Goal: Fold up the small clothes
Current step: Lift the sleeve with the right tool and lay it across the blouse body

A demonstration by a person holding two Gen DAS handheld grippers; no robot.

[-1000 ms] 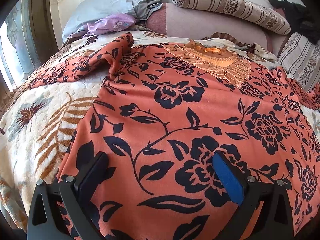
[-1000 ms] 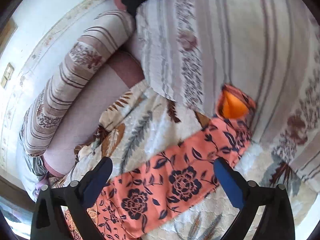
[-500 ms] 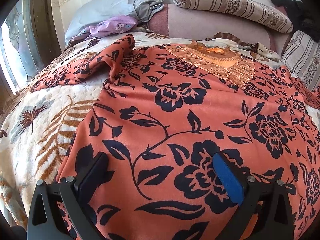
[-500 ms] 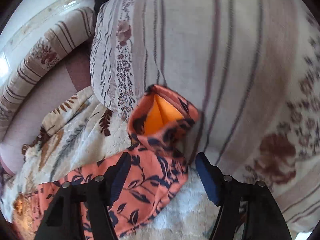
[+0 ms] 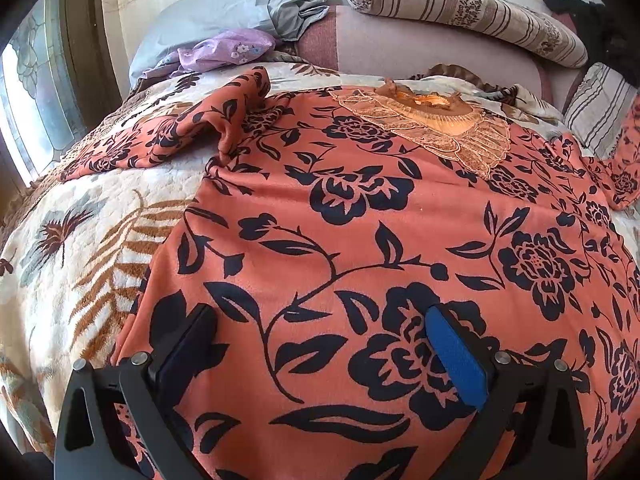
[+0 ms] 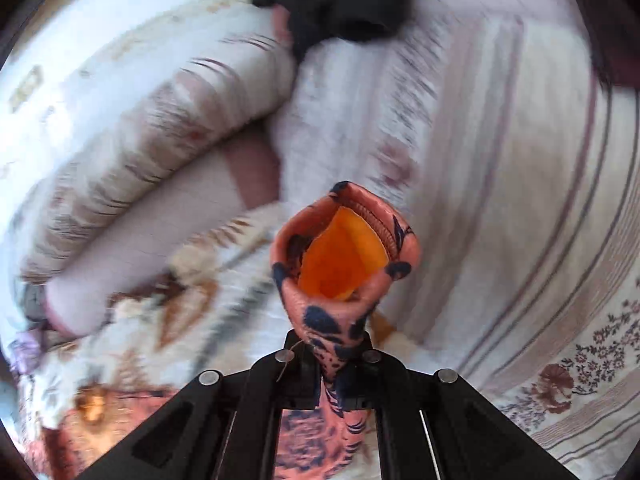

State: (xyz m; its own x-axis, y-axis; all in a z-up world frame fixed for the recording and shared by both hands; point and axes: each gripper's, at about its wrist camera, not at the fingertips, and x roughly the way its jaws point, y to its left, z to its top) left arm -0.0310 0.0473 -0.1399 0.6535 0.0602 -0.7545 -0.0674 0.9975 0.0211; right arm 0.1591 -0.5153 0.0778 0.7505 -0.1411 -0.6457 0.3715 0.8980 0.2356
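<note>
Orange floral garment [image 5: 360, 208] lies spread face up across my bed's leaf-patterned blanket [image 5: 80, 248], its lace neckline toward the striped bolster [image 5: 460, 4] and one sleeve bunched up at the left near a purple cloth [image 5: 228, 46]. My left gripper [image 5: 320, 356] hovers over the lower body of the garment with its jaws wide apart, nothing between them. My right gripper [image 6: 338, 364] is clamped tight on the other sleeve's cuff [image 6: 344, 264], whose open mouth shows the orange lining, in front of a striped pillow [image 6: 520, 200].
</note>
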